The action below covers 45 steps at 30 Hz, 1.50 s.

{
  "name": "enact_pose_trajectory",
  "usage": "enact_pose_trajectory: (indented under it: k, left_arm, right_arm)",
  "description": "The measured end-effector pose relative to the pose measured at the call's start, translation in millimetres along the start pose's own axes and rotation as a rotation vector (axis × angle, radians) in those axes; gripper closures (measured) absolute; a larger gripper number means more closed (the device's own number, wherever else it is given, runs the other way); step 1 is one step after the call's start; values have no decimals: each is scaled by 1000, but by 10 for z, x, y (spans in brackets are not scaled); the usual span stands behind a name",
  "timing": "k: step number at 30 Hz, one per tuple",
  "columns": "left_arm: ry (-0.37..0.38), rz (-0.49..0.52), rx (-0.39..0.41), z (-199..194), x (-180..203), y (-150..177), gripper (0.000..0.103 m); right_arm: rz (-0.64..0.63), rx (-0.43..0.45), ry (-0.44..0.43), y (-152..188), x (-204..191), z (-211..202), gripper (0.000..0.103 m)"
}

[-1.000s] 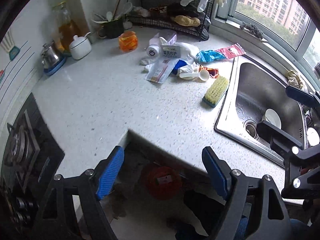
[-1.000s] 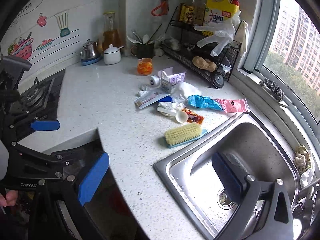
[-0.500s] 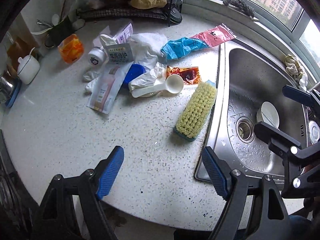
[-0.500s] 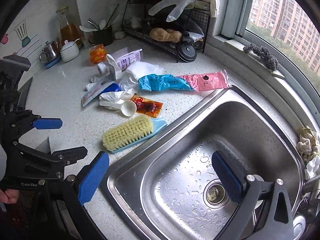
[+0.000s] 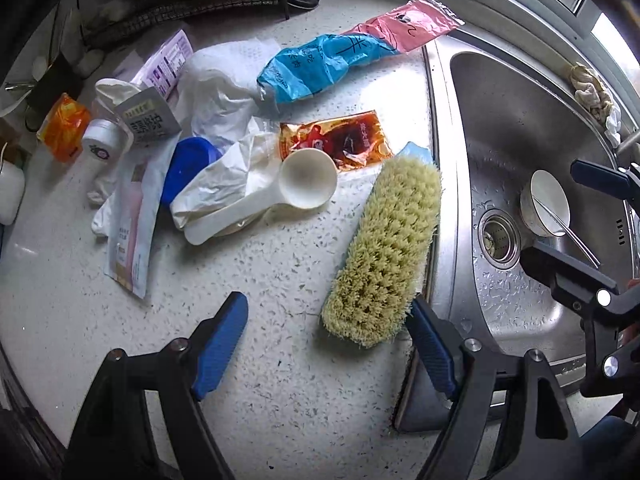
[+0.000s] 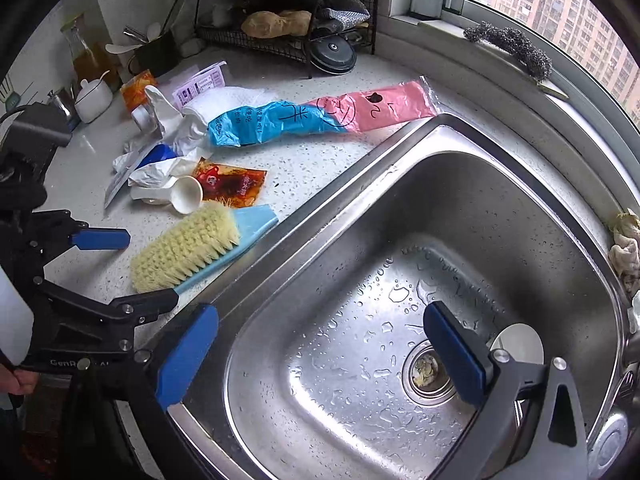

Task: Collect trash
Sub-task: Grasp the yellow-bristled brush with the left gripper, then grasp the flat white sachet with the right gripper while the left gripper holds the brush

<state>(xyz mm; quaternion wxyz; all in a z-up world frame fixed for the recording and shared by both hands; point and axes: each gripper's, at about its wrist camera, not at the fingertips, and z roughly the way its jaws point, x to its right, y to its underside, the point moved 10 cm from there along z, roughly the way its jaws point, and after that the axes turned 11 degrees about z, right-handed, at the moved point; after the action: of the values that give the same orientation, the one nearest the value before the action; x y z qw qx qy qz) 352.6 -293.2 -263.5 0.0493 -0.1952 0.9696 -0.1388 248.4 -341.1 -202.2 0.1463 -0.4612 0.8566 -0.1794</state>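
Note:
Trash lies in a heap on the white speckled counter [image 5: 260, 280]: a blue and pink plastic bag [image 5: 340, 56] [image 6: 296, 118], a red sauce packet [image 5: 340, 140] [image 6: 232, 184], crumpled white wrappers [image 5: 216, 184], a white scoop [image 5: 296, 188], a small carton [image 5: 148, 120] and a flat pouch [image 5: 132, 216]. My left gripper [image 5: 332, 344] is open and empty, low over the counter, just short of the scrub brush [image 5: 388, 248] [image 6: 184, 248]. My right gripper [image 6: 320, 356] is open and empty above the sink [image 6: 480, 208].
The steel sink [image 5: 520, 120] holds a white bowl with a utensil [image 5: 546, 208] and a drain [image 6: 428, 368]. A black wire rack [image 6: 288, 12] stands at the back. A rag [image 6: 626, 248] lies on the sink's far rim. An orange packet [image 5: 64, 130] and jars sit at the left.
Both grippers have moved forward toward the trash heap and sink. The left one has dropped closer to the counter, so the brush and wrappers look larger. Both stay open.

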Motion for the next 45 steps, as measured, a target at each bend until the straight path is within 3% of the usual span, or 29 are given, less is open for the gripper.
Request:
enact_pose_trajectory:
  k: [10,14,22,36,45]
  left_arm:
    - [-3,41,32,60,60,-241,28]
    - [-2,48,56,1,114,-306,59]
    - [-11,-1,105,-195,98,-245,62]
    - [-133,-252,193,-927,-768,368,64]
    - [-248,-392,178,-1063,-1344,693,66]
  right_arm:
    - [44,-7,1,-42,92,72,0]
    - [63,-2,-7,-84,118,58,0]
    - [38,3,-30,-105,62,4,0]
    - [-179,29,-215,-444,-1079,-97,0]
    - [-316,55,-298,-749,-1759,62,0]
